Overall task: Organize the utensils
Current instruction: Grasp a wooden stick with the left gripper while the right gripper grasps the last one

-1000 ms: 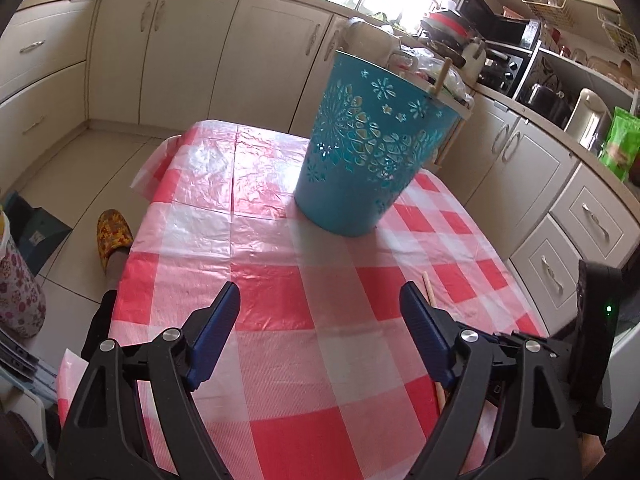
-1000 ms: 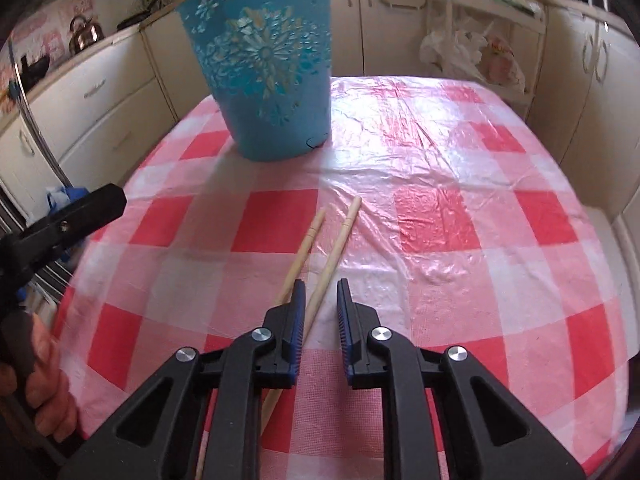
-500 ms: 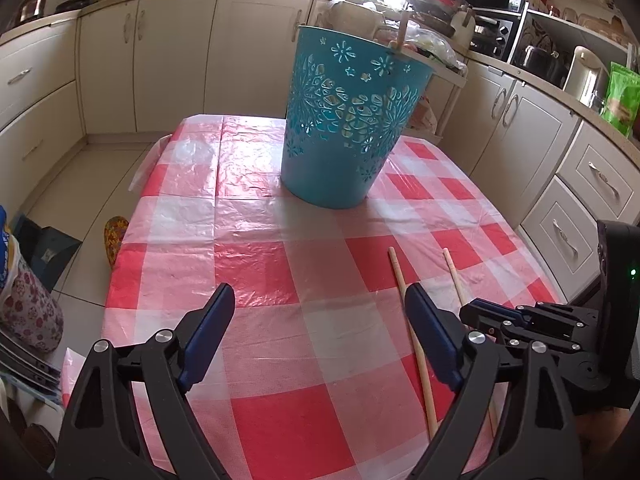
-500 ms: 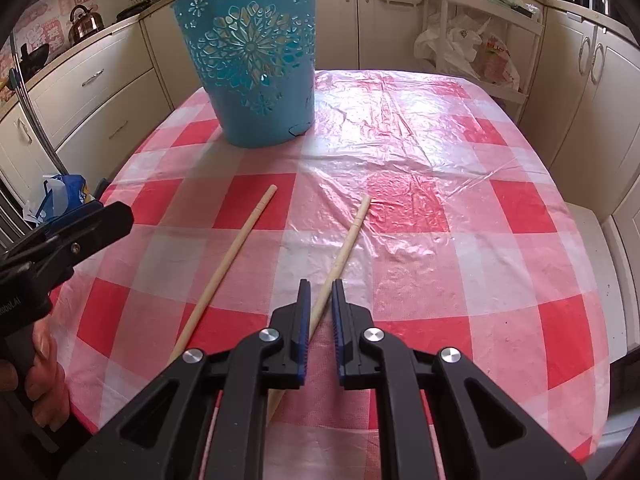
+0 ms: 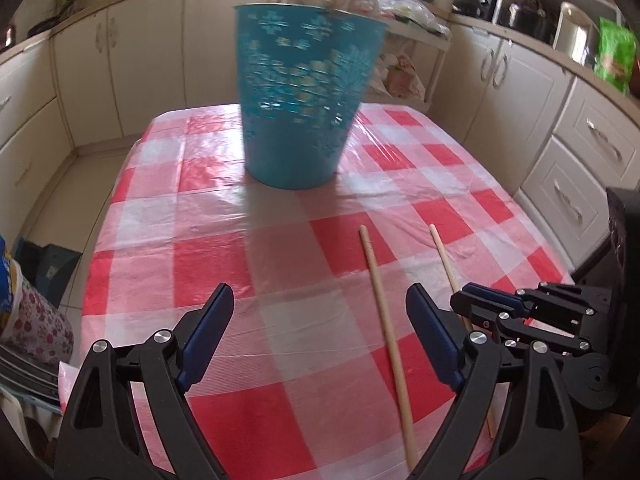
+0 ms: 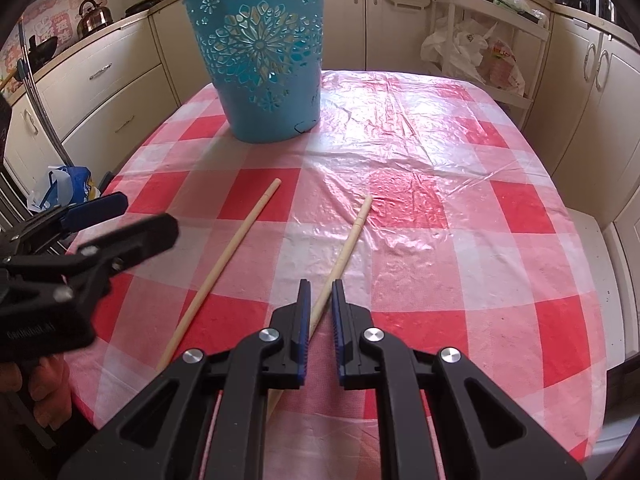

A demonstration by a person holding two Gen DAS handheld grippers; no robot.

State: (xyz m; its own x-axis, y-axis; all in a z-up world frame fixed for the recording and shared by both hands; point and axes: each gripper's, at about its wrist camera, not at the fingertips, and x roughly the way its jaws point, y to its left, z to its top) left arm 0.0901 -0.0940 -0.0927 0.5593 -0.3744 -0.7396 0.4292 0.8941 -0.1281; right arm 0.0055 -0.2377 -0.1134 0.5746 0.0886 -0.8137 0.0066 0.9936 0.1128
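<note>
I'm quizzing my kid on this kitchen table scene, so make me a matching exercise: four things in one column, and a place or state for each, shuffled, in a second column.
Things
1. teal cut-out metal bucket
2. left gripper
3. right gripper
4. loose wooden stick

Places or states
A. jaws wide apart, nothing between them
B. lying flat on the red-and-white checked tablecloth, no gripper on it
C. standing upright at the far end of the table
D. jaws closed on the other wooden stick

Pairs: 1-C, 2-A, 3-D, 4-B
</note>
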